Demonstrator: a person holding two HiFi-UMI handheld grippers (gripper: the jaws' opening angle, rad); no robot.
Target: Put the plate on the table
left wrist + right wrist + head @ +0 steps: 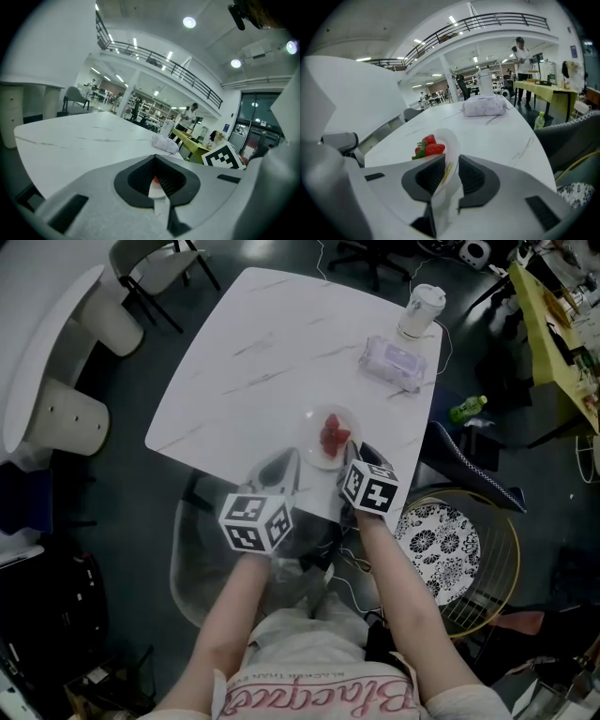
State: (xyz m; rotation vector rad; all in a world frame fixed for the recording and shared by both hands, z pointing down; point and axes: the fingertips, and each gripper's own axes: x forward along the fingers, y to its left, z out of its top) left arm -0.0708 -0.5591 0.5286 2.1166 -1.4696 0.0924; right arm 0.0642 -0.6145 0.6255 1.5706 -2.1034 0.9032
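Left gripper (289, 465) and right gripper (362, 456) each pinch the rim of the plate (314, 434) of strawberries (334, 434) at the near edge of the table (262, 343); uneven tilt or early release there could tip it off.

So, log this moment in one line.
left gripper: grips plate | right gripper: grips plate | plate: holds strawberries, over table edge
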